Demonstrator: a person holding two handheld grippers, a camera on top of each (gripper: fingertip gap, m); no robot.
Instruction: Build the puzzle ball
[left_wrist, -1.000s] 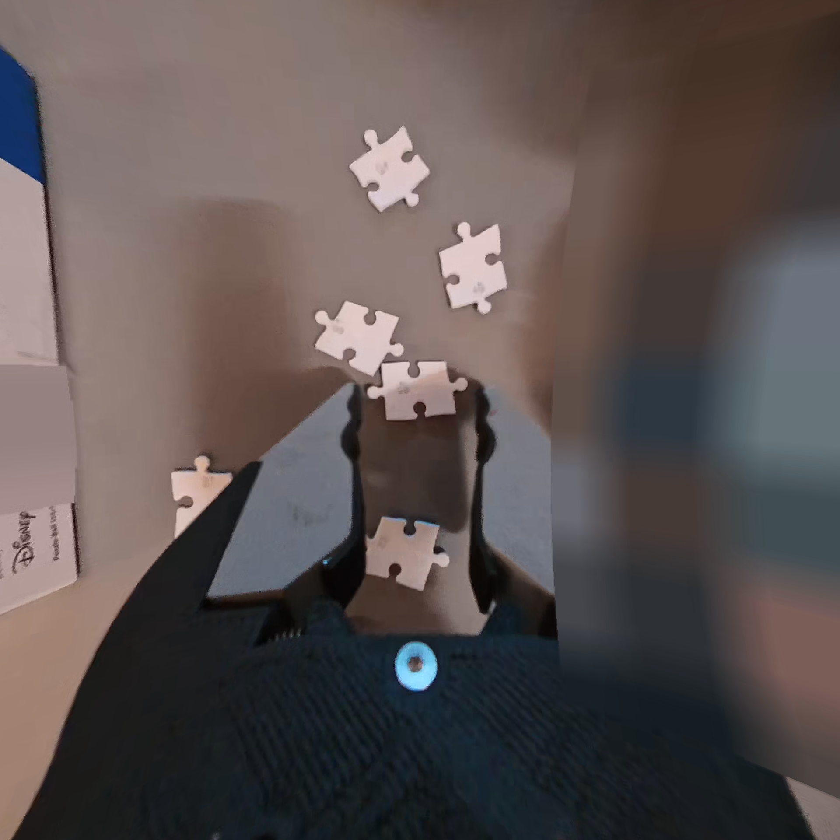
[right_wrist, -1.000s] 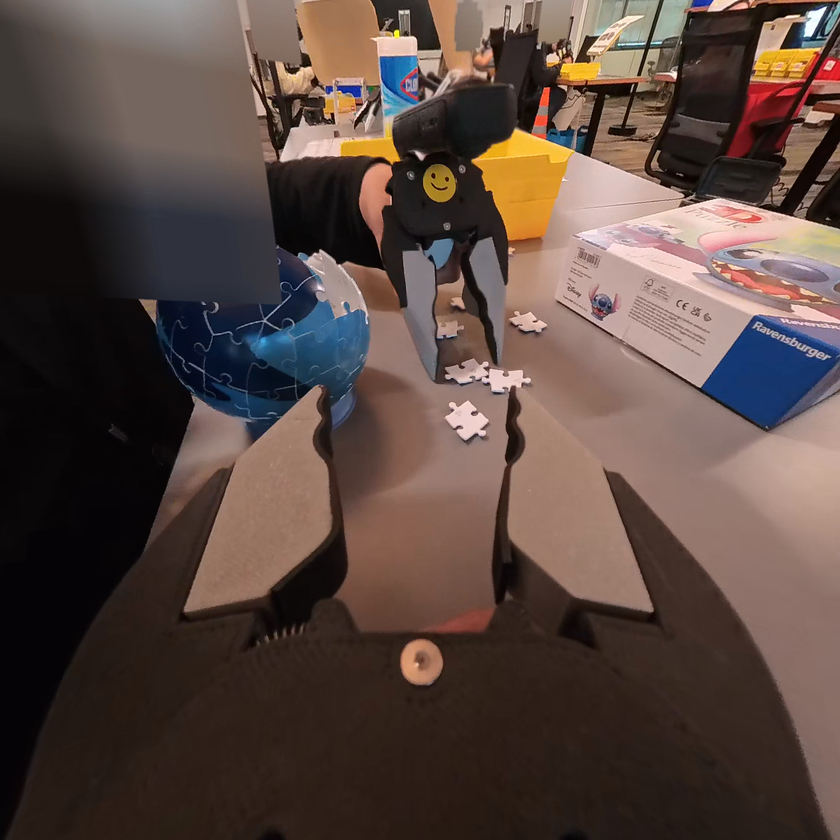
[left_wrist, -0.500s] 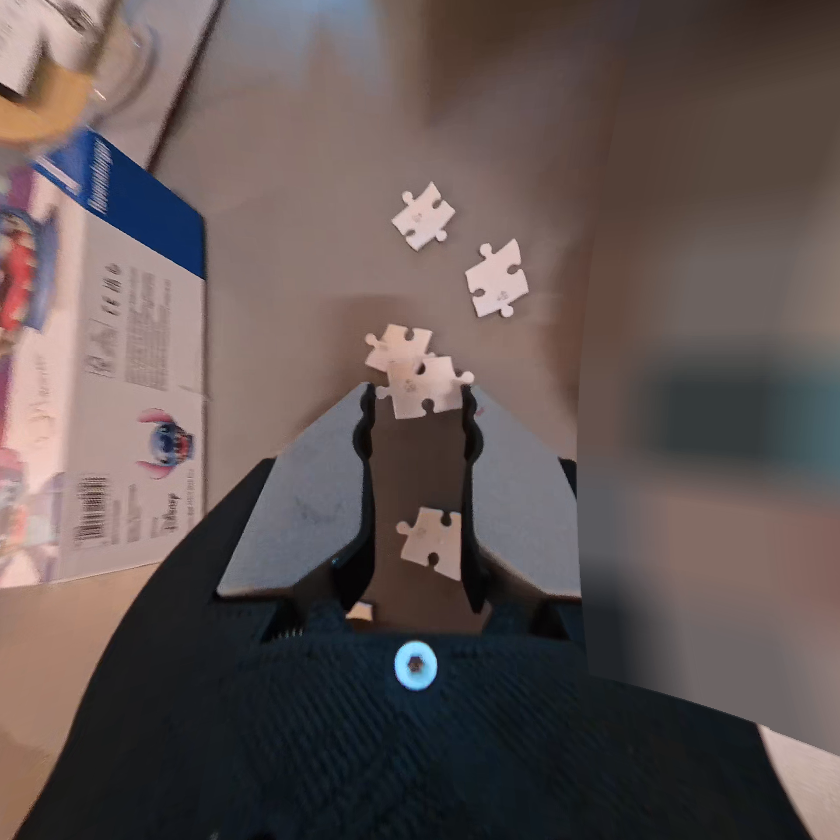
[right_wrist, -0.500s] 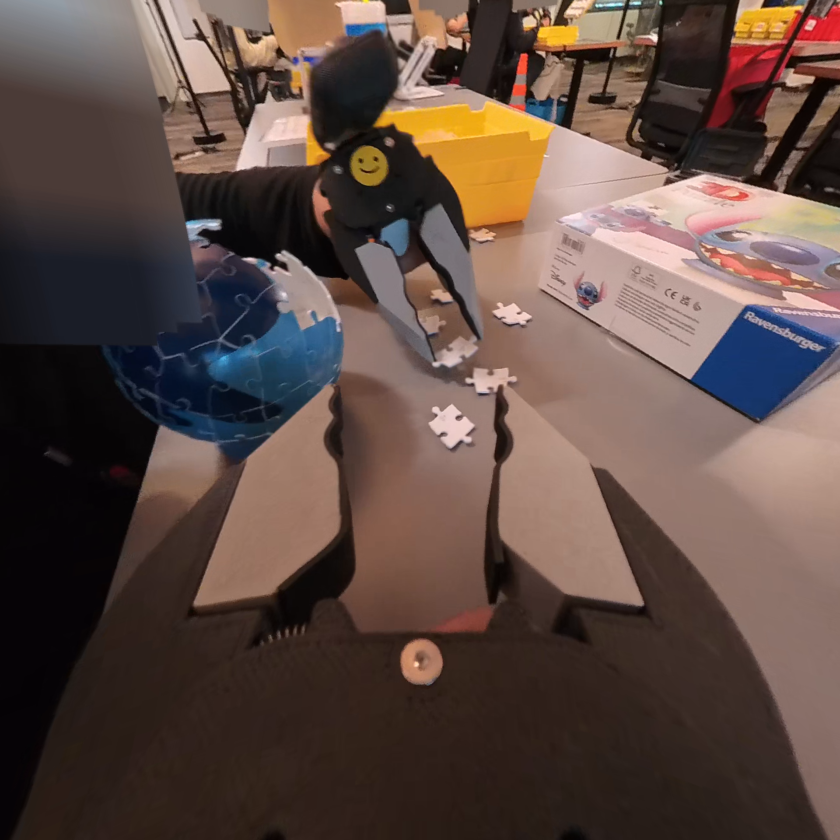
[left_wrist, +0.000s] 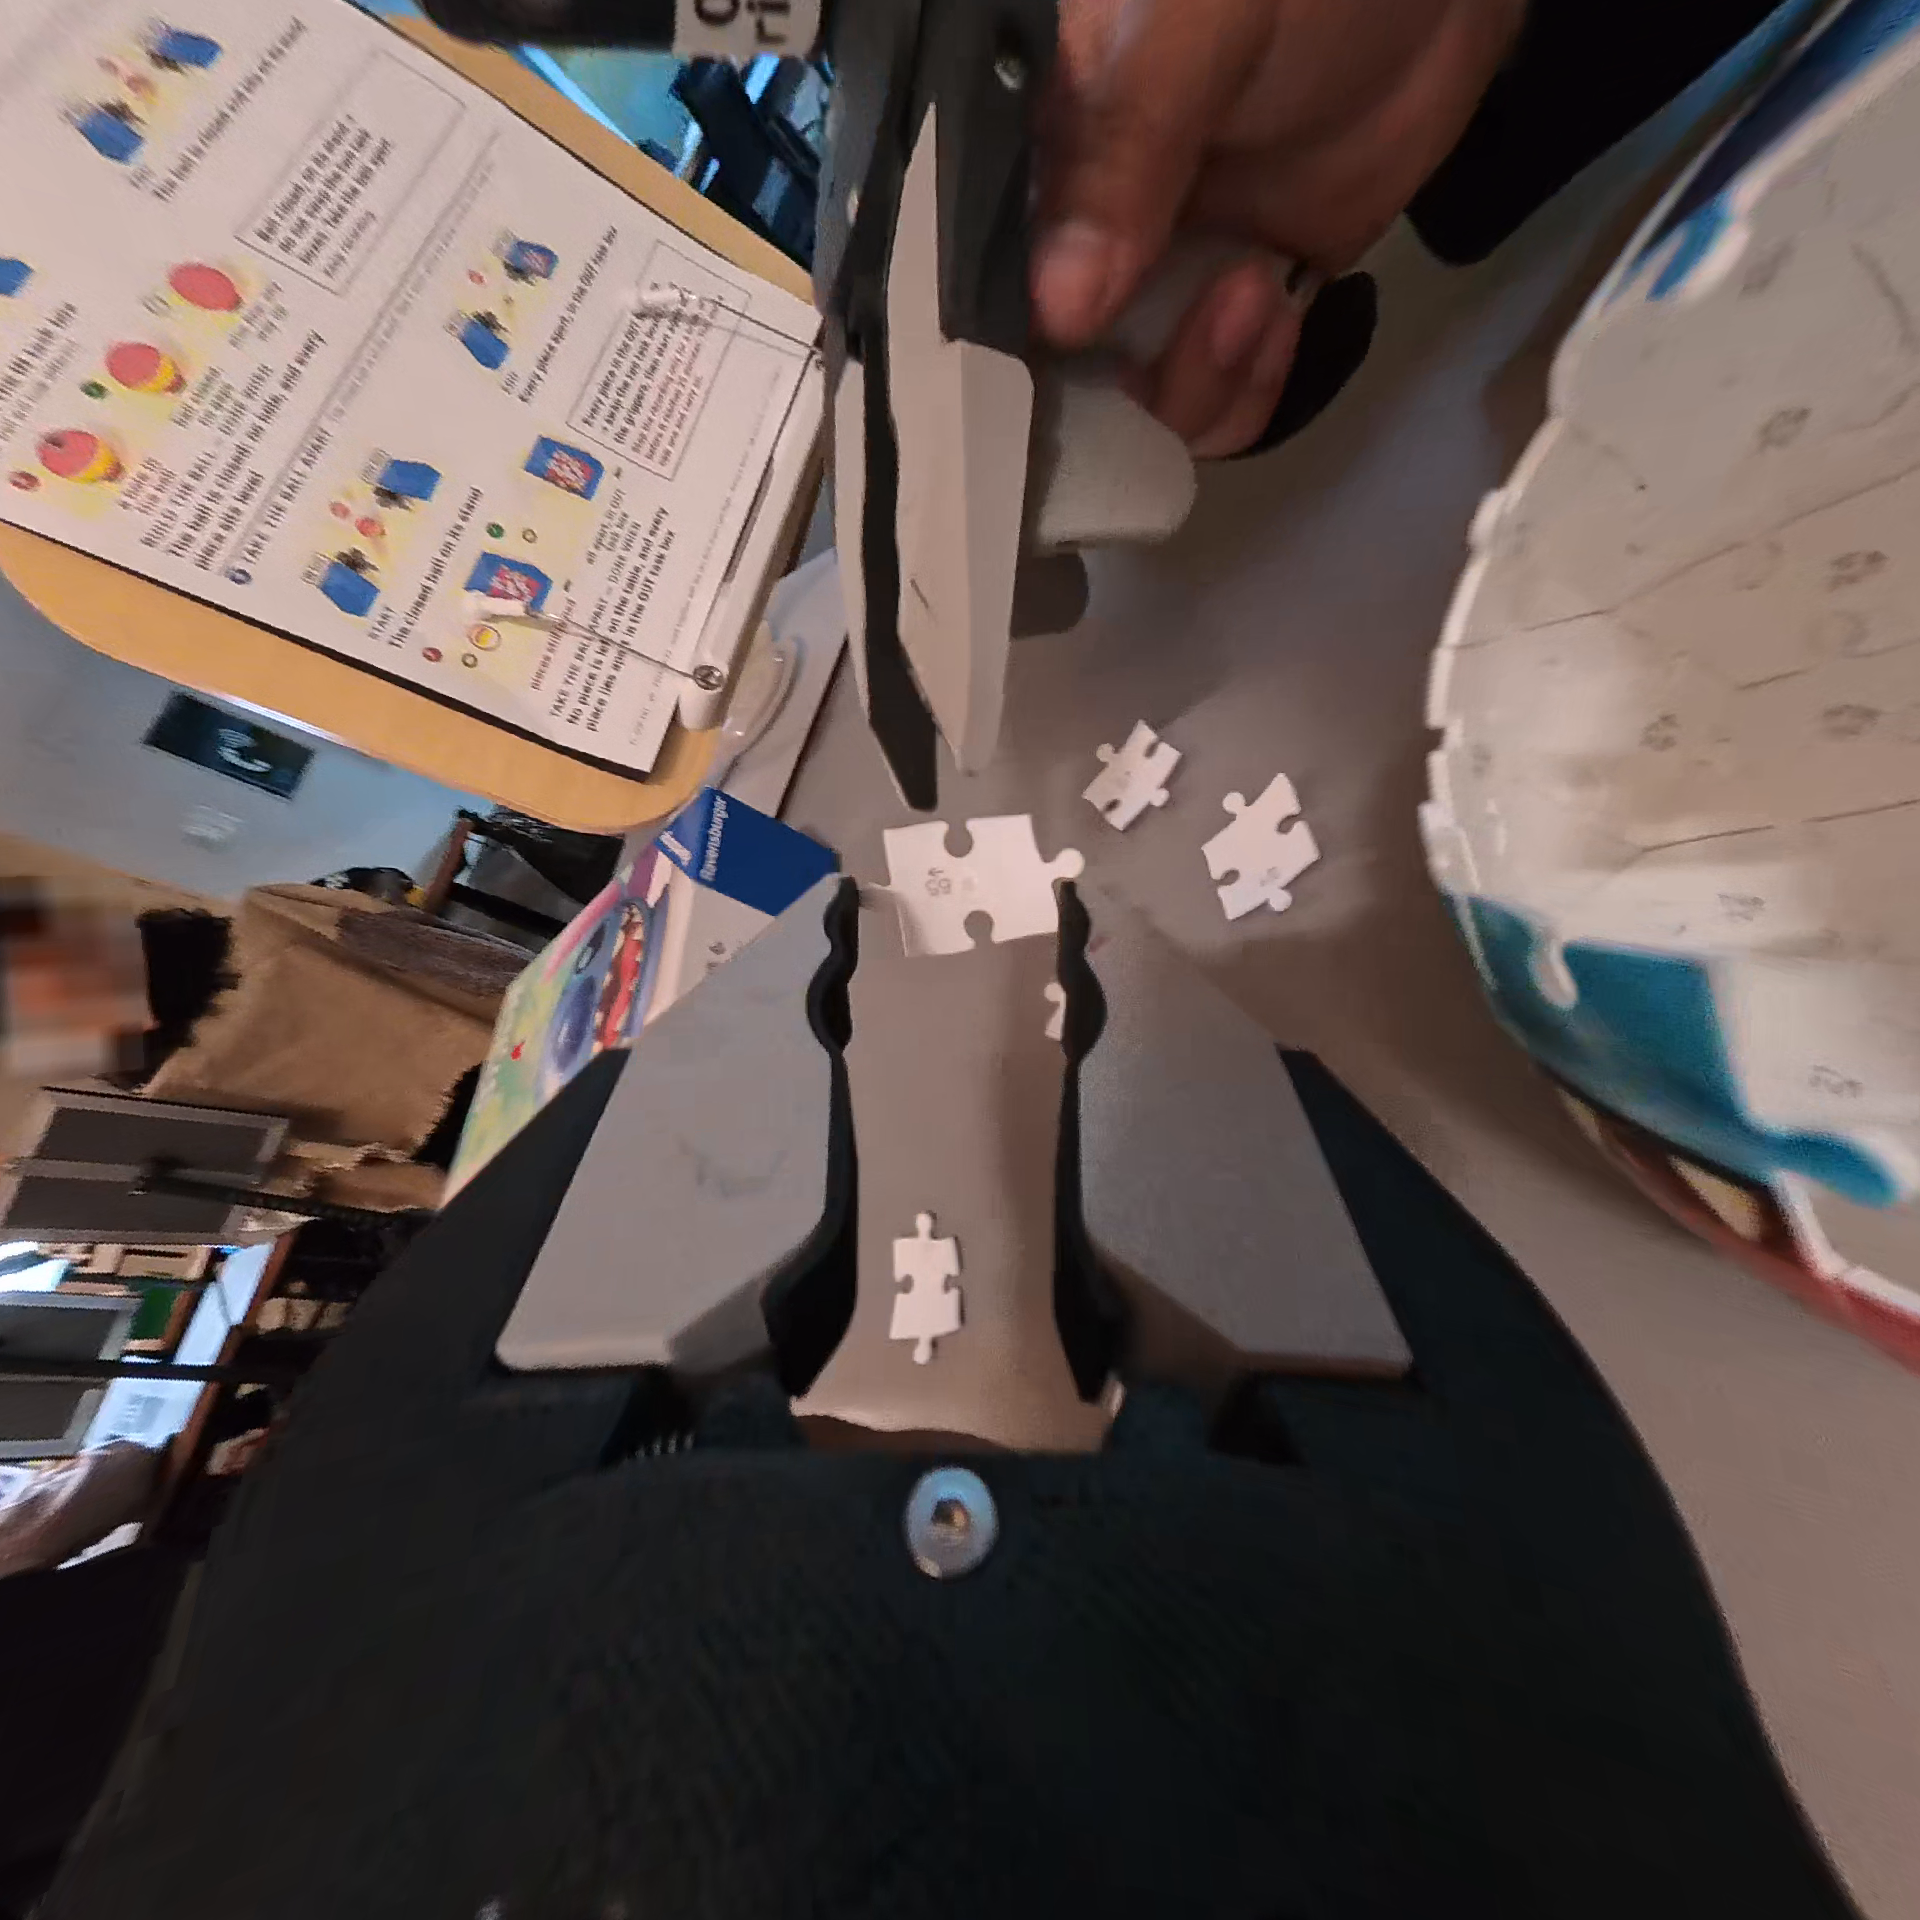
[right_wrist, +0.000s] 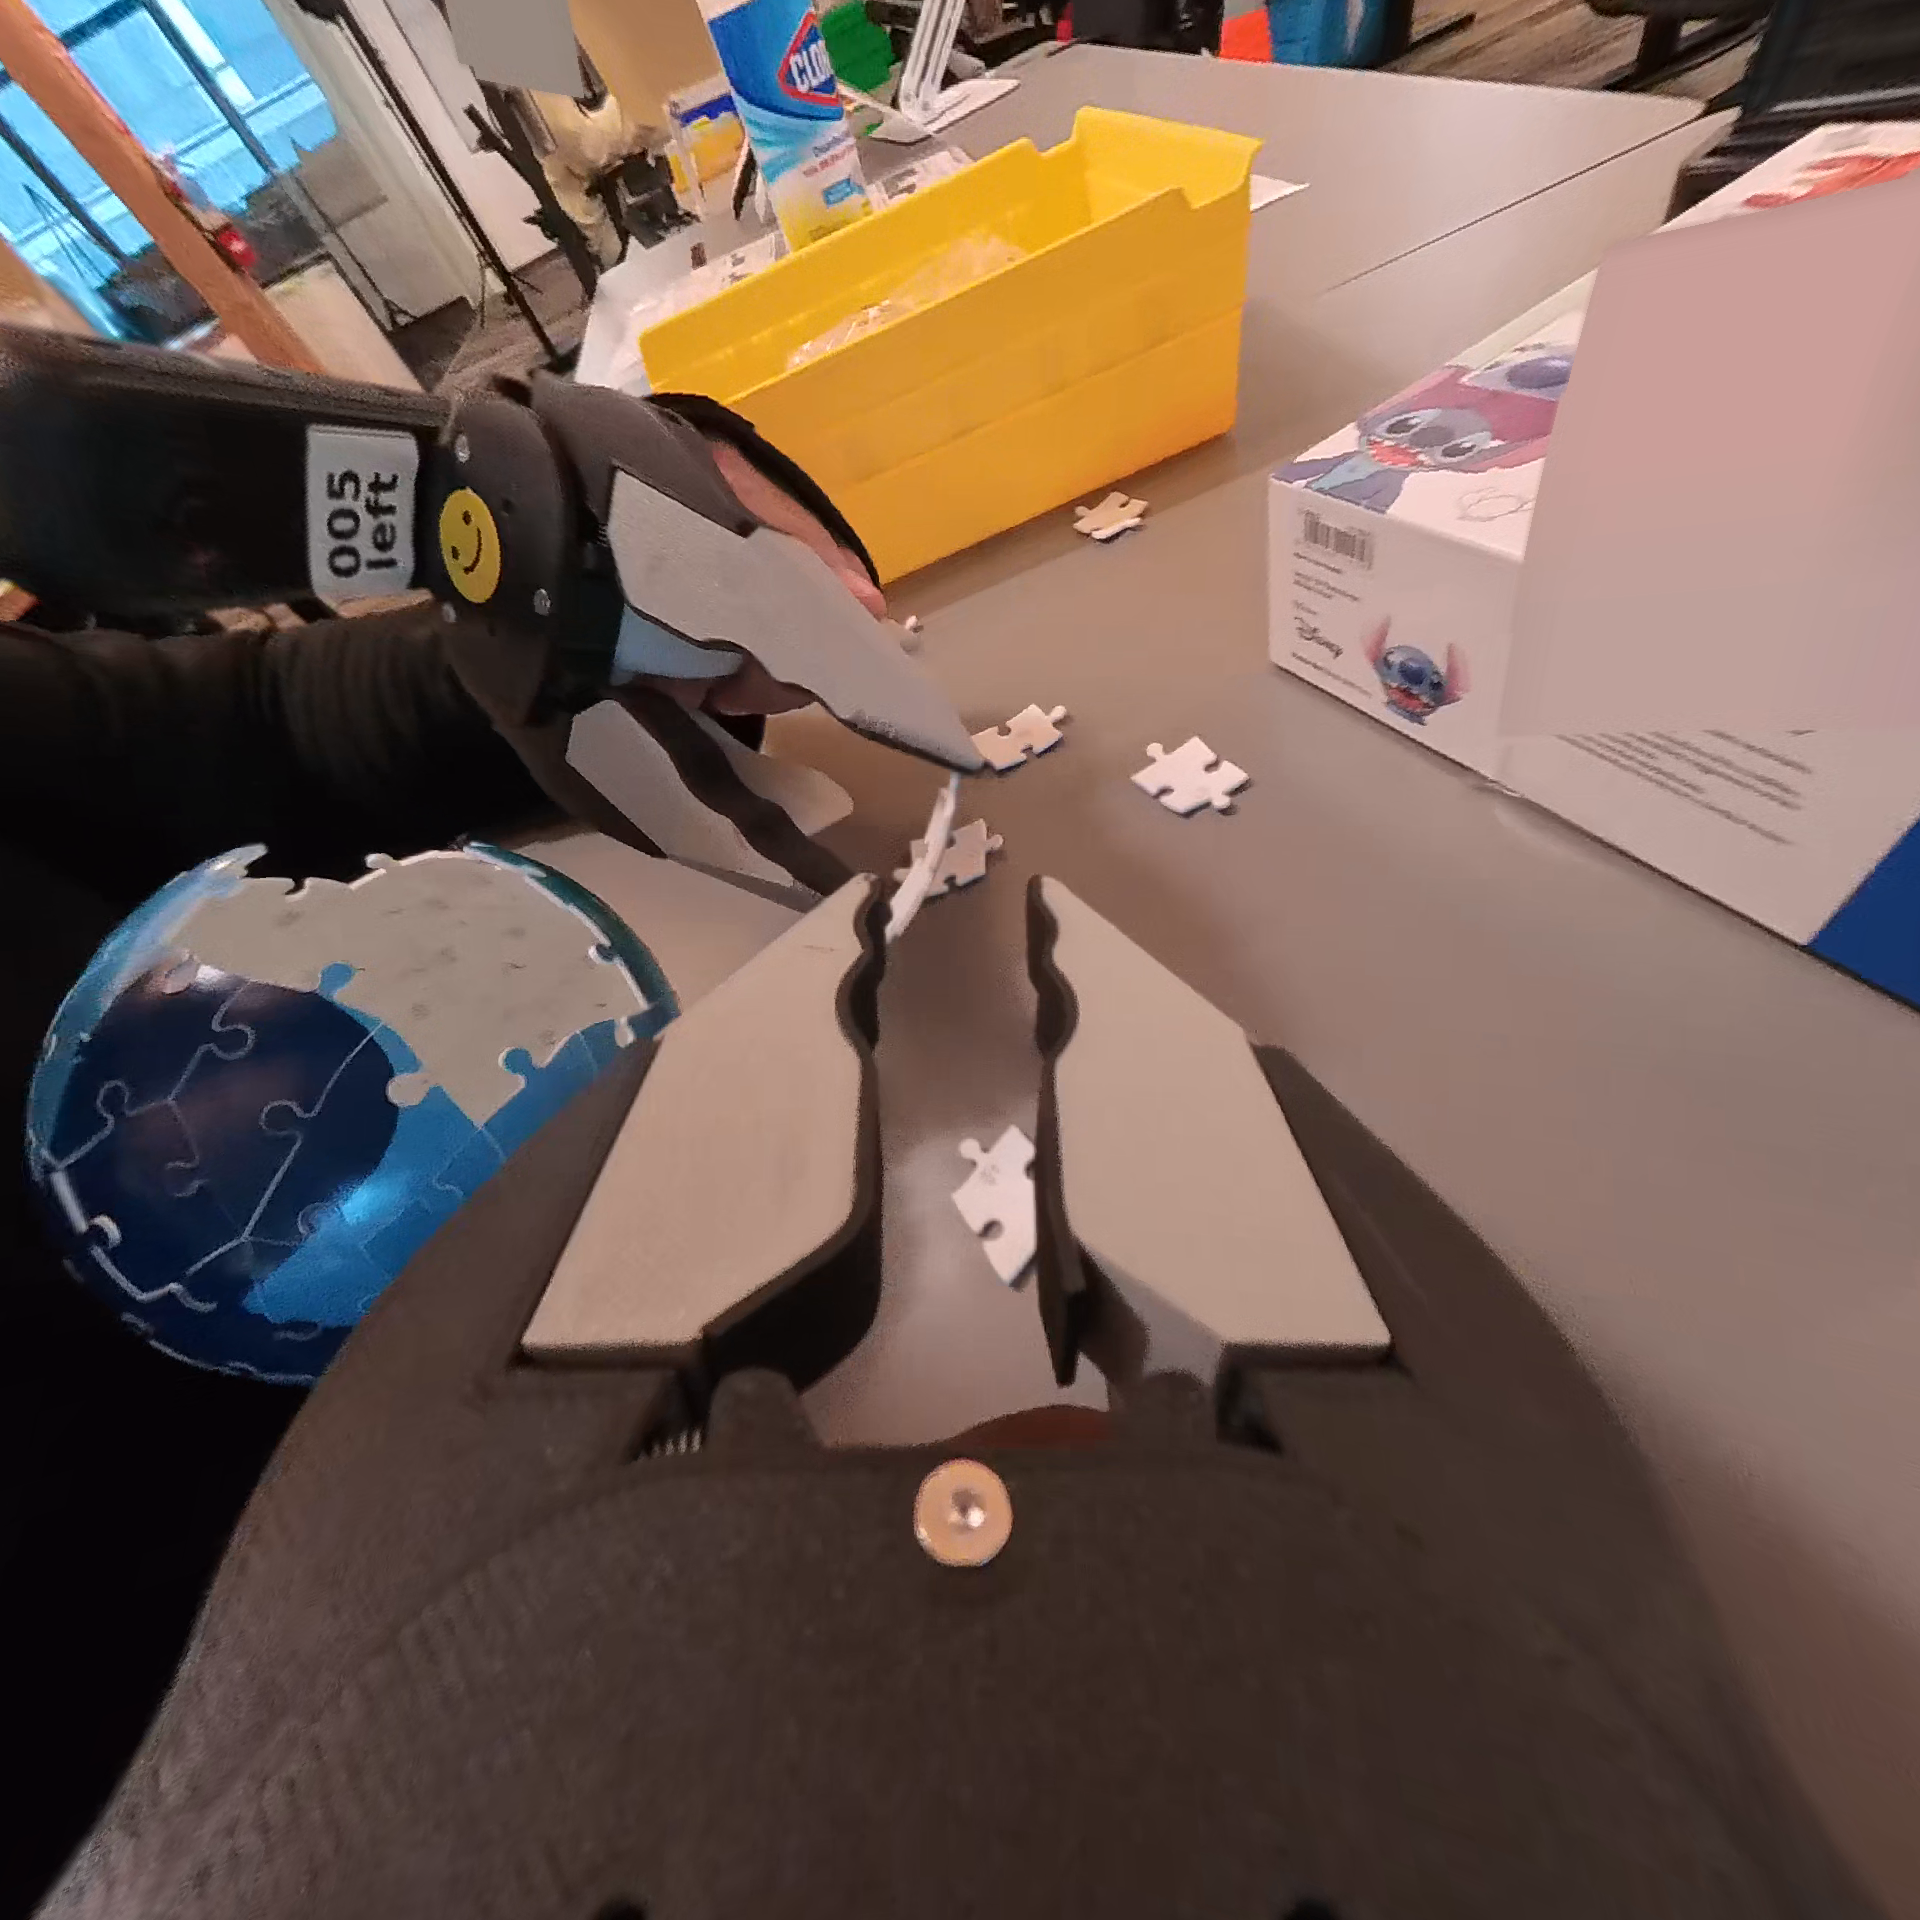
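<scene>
The puzzle ball (right_wrist: 312, 1091), blue outside and part built with a jagged open rim, sits at the left of the grey table; its white inside shows in the left wrist view (left_wrist: 1714, 675). My left gripper (left_wrist: 956, 894) is shut on a white puzzle piece (left_wrist: 971, 878) and holds it above the table. In the right wrist view that piece (right_wrist: 928, 854) is edge-on between the left gripper's fingertips (right_wrist: 935, 743). My right gripper (right_wrist: 954, 904) is open and empty, its left tip right beside the held piece.
Several loose white pieces (right_wrist: 1190, 774) lie on the table (right_wrist: 1455, 1039). The puzzle box (right_wrist: 1558, 623) stands at the right, a yellow bin (right_wrist: 987, 343) behind, a wipes canister (right_wrist: 790, 104) beyond it. A clipboard with an instruction sheet (left_wrist: 364, 364) stands past the table. Left and right tips are no more than a few centimetres apart.
My left gripper has shut on a piece, lifted it off the table and turned on its side. My right gripper has moved forward up to the held piece.
</scene>
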